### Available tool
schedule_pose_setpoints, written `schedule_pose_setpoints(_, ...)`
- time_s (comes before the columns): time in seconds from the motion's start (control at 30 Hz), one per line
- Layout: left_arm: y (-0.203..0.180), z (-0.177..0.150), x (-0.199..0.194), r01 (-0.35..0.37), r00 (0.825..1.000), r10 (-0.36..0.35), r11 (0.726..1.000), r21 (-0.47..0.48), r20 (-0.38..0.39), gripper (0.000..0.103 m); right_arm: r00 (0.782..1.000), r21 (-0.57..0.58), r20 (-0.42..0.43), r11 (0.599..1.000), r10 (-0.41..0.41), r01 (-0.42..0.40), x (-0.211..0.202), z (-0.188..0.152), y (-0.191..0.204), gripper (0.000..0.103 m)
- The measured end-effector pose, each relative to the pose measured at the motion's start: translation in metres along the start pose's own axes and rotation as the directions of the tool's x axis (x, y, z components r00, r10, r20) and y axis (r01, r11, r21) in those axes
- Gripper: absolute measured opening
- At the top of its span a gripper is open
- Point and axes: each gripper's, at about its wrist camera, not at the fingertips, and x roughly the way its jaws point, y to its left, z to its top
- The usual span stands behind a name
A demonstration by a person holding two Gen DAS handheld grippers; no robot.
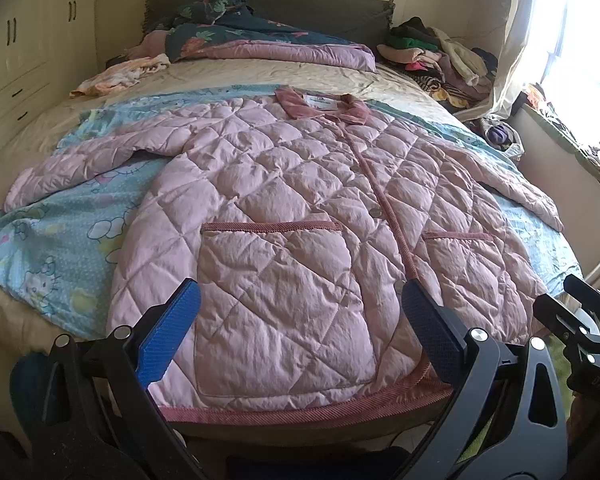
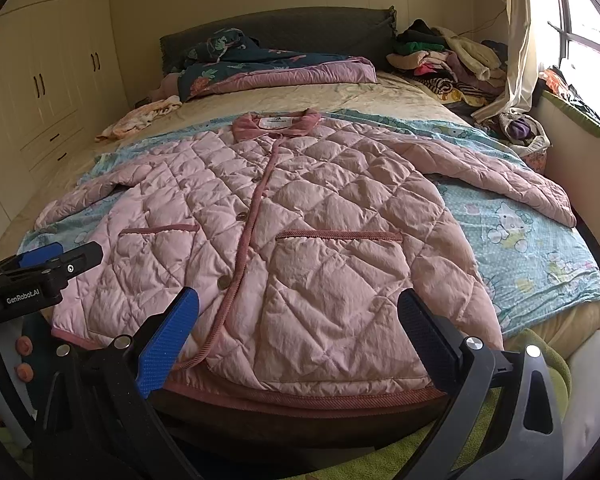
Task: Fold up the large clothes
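The near hem of the pink quilted jacket (image 1: 284, 208) is partly cut off behind the gripper frames, and the label at its collar (image 2: 276, 122) cannot be read. The jacket is laid flat, buttoned, sleeves spread, on a blue cartoon sheet (image 2: 532, 248) on the bed (image 1: 228, 74). The left gripper (image 1: 300, 336) is held wide open above the near hem, nothing gripped. The right gripper (image 2: 298, 338) is likewise spread wide and empty.
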Motion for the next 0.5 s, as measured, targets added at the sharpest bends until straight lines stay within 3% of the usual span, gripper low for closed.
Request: schedule_pose_setpoints(0.5,-0.0002,0.0004,0.0002,0.000,1.000,0.000,1.000,0.000,-0.001,0.094,1.000,-0.003,0.000,1.000,-0.003,0.003,-0.0004,0.0001,0.0015,0.099)
